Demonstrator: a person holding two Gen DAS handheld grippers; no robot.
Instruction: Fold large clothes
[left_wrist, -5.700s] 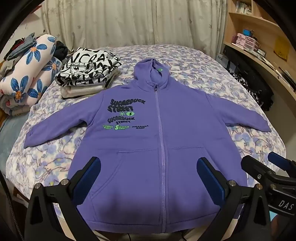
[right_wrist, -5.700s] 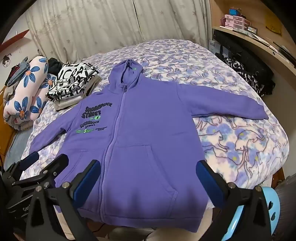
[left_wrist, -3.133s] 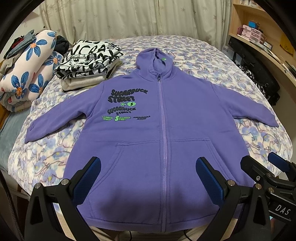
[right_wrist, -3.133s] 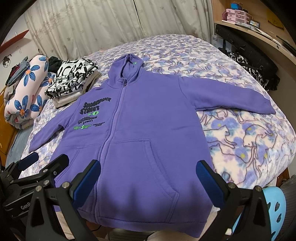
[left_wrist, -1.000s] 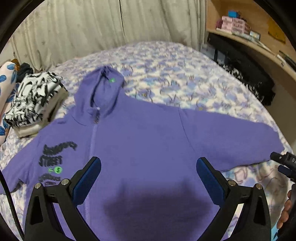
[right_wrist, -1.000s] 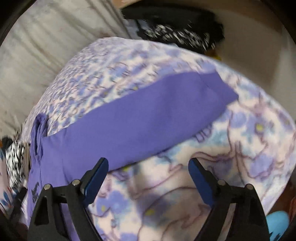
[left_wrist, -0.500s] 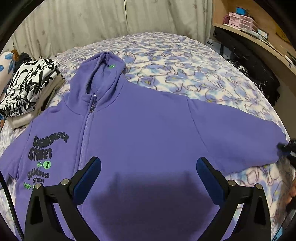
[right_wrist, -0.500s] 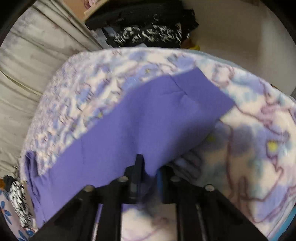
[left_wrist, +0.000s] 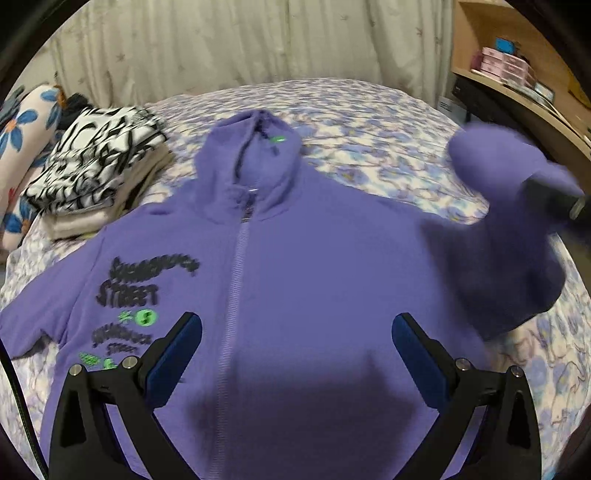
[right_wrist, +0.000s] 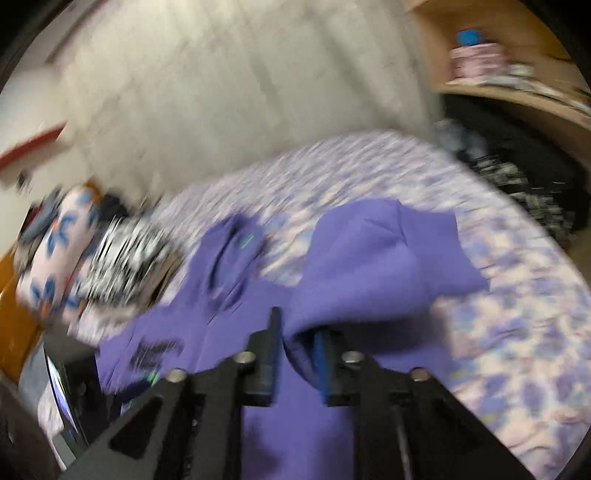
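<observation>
A purple zip hoodie (left_wrist: 295, 280) lies front up on the bed, hood toward the curtain. My left gripper (left_wrist: 297, 347) is open and empty, hovering over the hoodie's lower front. My right gripper (right_wrist: 295, 339) is shut on the hoodie's right sleeve (right_wrist: 384, 266) and holds it lifted off the bed. In the left wrist view the lifted sleeve (left_wrist: 509, 236) hangs at the right, with part of the right gripper (left_wrist: 554, 201) blurred behind it. The left sleeve (left_wrist: 33, 314) lies flat.
The bed (left_wrist: 369, 110) has a purple and white patterned cover. A folded black and white stack (left_wrist: 96, 166) and a flowered bundle (left_wrist: 18, 147) sit at the far left. A wooden shelf (left_wrist: 517, 74) with boxes stands at the right. Curtains (left_wrist: 240, 48) hang behind.
My right gripper closed on the end of the right sleeve and lifted it off the bed toward the hoodie's body. My left gripper stayed open, shifting slightly over the front.
</observation>
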